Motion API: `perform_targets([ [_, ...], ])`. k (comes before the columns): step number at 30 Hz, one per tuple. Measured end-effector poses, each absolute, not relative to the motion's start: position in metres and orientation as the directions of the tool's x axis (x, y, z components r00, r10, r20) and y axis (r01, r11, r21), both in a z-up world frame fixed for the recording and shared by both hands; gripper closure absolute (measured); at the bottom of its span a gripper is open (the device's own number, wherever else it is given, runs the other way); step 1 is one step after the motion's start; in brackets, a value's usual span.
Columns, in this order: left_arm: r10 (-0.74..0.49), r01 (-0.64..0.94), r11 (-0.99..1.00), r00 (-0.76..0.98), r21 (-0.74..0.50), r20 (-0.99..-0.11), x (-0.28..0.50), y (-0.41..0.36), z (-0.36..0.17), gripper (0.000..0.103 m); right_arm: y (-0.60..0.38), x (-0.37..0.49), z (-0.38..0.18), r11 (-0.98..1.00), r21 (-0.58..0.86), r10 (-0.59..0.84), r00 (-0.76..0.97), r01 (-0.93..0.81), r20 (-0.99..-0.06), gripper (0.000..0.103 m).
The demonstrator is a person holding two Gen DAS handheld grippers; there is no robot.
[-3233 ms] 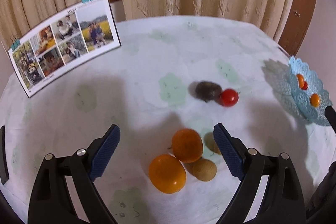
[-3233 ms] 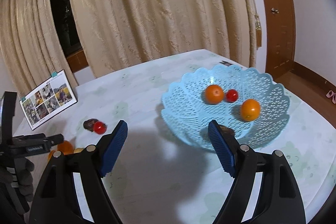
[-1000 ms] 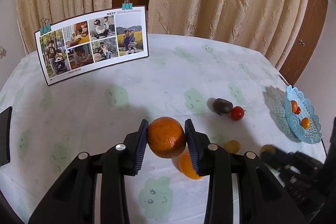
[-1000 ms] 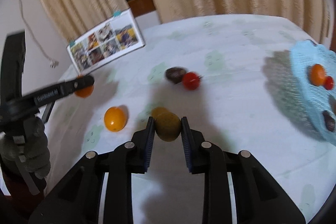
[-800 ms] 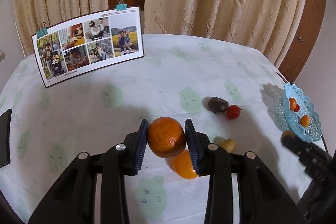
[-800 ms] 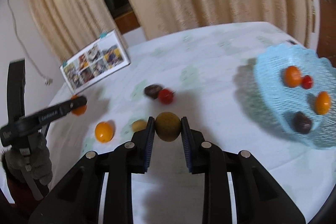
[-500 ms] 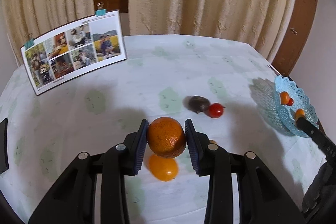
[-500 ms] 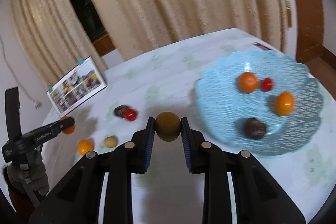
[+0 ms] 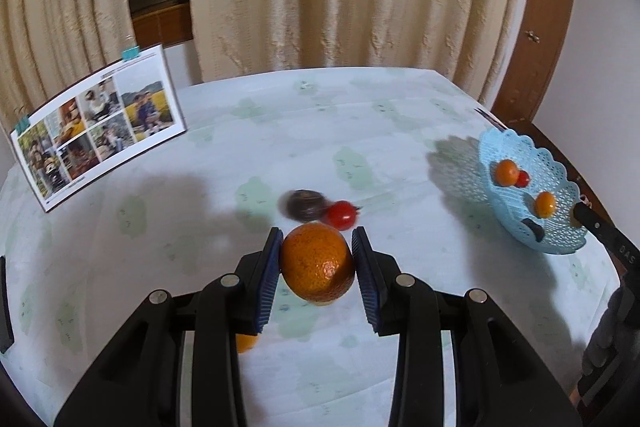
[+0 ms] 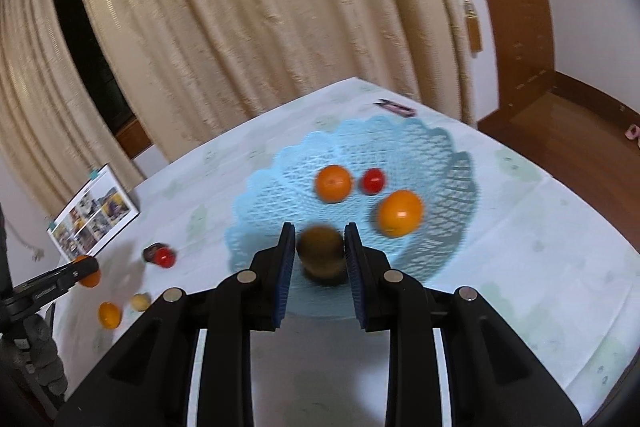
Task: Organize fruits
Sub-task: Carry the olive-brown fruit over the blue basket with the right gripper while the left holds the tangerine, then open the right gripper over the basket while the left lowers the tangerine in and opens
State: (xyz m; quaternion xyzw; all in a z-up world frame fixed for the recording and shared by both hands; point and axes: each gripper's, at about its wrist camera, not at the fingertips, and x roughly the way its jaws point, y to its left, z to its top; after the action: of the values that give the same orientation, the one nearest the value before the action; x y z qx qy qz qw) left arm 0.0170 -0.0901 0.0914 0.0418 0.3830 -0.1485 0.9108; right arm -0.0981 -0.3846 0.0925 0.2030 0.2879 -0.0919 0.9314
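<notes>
My left gripper (image 9: 316,263) is shut on an orange (image 9: 317,262) and holds it above the table. Beyond it lie a dark fruit (image 9: 302,204) and a red tomato (image 9: 341,215). My right gripper (image 10: 319,254) is shut on a brown kiwi (image 10: 321,255) over the near rim of the blue lattice basket (image 10: 448,163). The basket holds two oranges (image 10: 333,183), (image 10: 400,213) and a small tomato (image 10: 373,181). The basket also shows at the right of the left wrist view (image 9: 560,239).
A photo card (image 9: 100,123) stands at the table's back left. On the table's left lie an orange fruit (image 10: 109,314), a small tan fruit (image 10: 140,302), a dark fruit and a tomato (image 10: 164,257). Curtains hang behind. The table edge runs right of the basket.
My right gripper has carried the kiwi from mid-table to the basket's near rim. My left gripper has moved right, toward the basket, with the orange in it.
</notes>
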Motion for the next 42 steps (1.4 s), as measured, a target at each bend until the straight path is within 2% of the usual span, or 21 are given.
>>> perform_targets([
  [4,-0.265,0.344,0.938,0.650,-0.035,-0.713,0.013,-0.111,0.091,0.067,-0.398,-0.106,0.088,0.880,0.350,-0.073,0.818,0.322,-0.571,0.074],
  [6,-0.276,0.364,0.931,0.644,-0.032,-0.714,0.010,-0.123,0.092,0.067,-0.401,-0.109,0.087,0.873,0.348,-0.095,0.820,0.341,-0.565,0.068],
  [9,-0.292,0.390,0.920,0.636,-0.029,-0.714,0.008,-0.137,0.092,0.067,-0.403,-0.116,0.086,0.867,0.321,-0.159,0.821,0.382,-0.548,0.065],
  [10,-0.300,0.403,0.915,0.633,-0.027,-0.714,0.006,-0.144,0.093,0.067,-0.403,-0.119,0.086,0.865,0.308,-0.184,0.823,0.395,-0.537,0.063],
  [12,-0.310,0.420,0.907,0.628,-0.025,-0.714,0.005,-0.154,0.094,0.067,-0.403,-0.124,0.086,0.858,0.294,-0.229,0.827,0.420,-0.513,0.051],
  [13,-0.321,0.436,0.899,0.623,-0.024,-0.713,0.005,-0.163,0.095,0.067,-0.403,-0.125,0.087,0.856,0.290,-0.242,0.828,0.428,-0.506,0.050],
  [22,-0.438,0.578,0.813,0.524,-0.073,-0.730,0.012,-0.229,0.085,0.067,-0.408,-0.128,0.079,0.840,0.288,-0.274,0.818,0.460,-0.505,0.046],
  [33,-0.485,0.641,0.763,0.481,-0.085,-0.730,0.018,-0.285,0.076,0.066,-0.415,-0.128,0.076,0.831,0.310,-0.264,0.818,0.462,-0.510,0.046],
  [35,-0.495,0.649,0.756,0.482,-0.084,-0.723,0.018,-0.291,0.077,0.062,-0.416,-0.128,0.076,0.830,0.312,-0.263,0.819,0.461,-0.511,0.046],
  [37,-0.499,0.646,0.759,0.491,-0.086,-0.714,0.019,-0.291,0.078,0.035,-0.415,-0.128,0.075,0.830,0.313,-0.262,0.818,0.461,-0.512,0.046],
  [40,-0.493,0.632,0.770,0.512,-0.080,-0.703,0.022,-0.284,0.082,0.034,-0.415,-0.128,0.075,0.830,0.315,-0.258,0.818,0.460,-0.514,0.046],
  [42,-0.477,0.611,0.787,0.521,-0.081,-0.708,0.028,-0.277,0.082,0.031,-0.414,-0.128,0.075,0.831,0.315,-0.257,0.818,0.458,-0.514,0.040],
])
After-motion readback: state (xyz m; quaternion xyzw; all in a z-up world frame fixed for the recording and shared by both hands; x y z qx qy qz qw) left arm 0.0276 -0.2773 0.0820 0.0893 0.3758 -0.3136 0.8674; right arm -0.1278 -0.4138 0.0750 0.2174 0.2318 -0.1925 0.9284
